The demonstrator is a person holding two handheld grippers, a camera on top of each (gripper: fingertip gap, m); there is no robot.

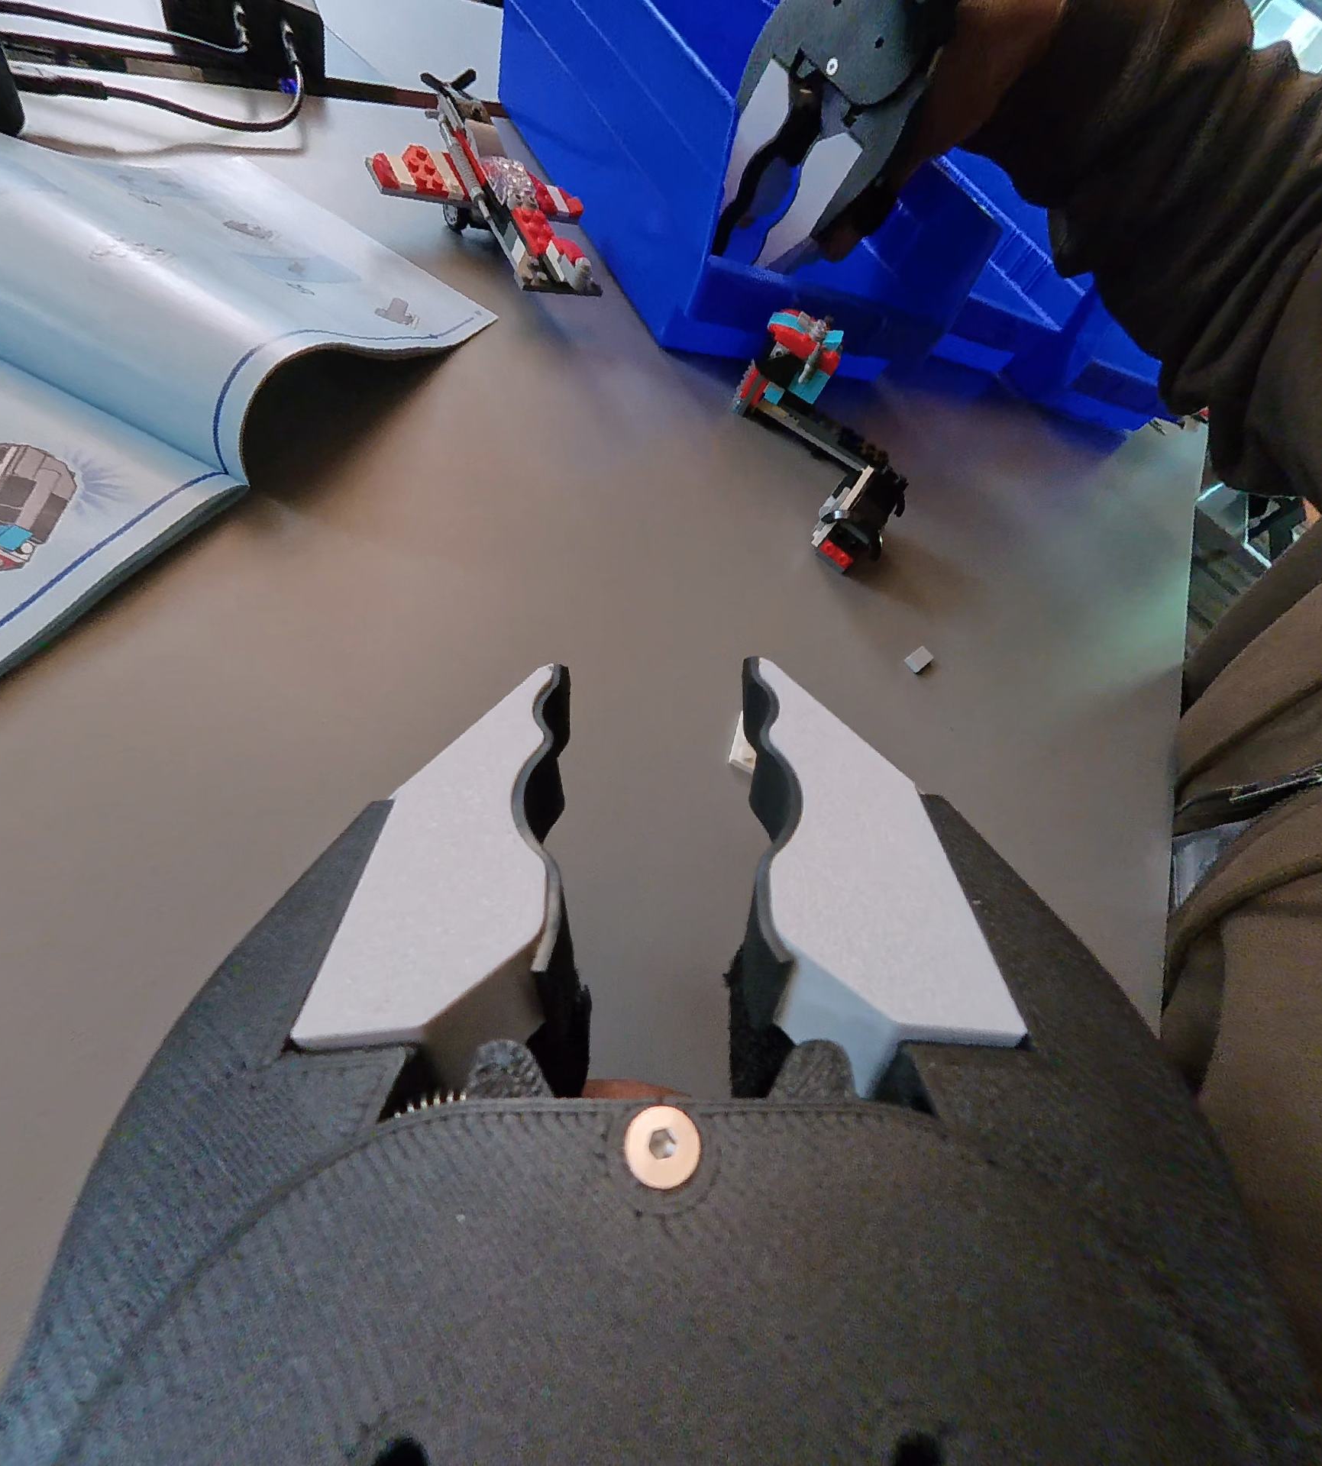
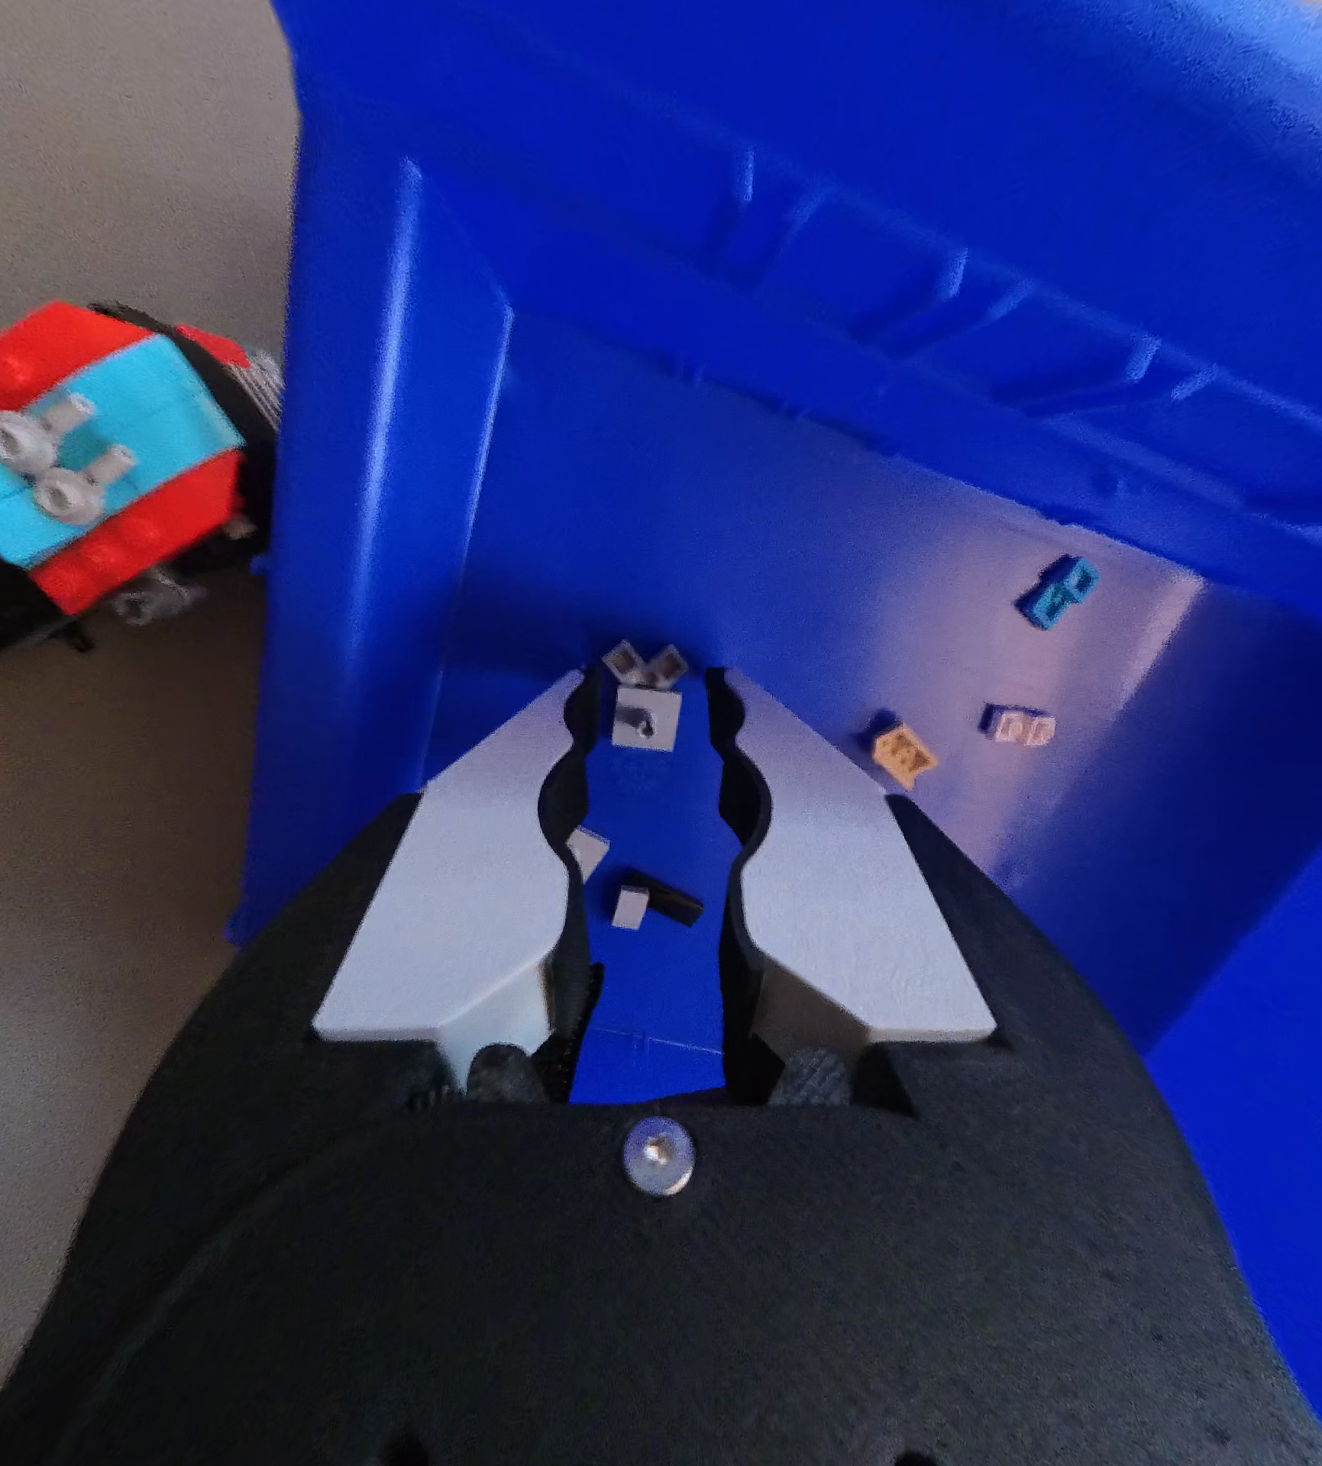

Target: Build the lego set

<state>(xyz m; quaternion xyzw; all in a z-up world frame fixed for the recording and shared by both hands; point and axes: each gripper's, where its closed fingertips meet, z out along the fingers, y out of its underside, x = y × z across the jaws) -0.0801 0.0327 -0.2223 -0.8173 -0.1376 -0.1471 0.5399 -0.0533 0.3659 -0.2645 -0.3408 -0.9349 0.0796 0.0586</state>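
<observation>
Brick pieces scattered in the blue bin (image 2: 721, 397) look light, rigid and slick, best pinched across flat sides. Right tongs (image 2: 645, 674) hang spread inside the bin, a small grey brick (image 2: 644, 718) lying between the tips, unpressed. Left tongs (image 1: 656, 674) hover spread and bare above the bench (image 1: 403, 635), a white piece (image 1: 741, 746) beside the right finger.

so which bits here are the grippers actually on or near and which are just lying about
In play:
right gripper, open, inside blue bin
grey square piece between its fingertips
left gripper, open, beside white piece

Lying about:
open booklet
red plane model
black model
</observation>
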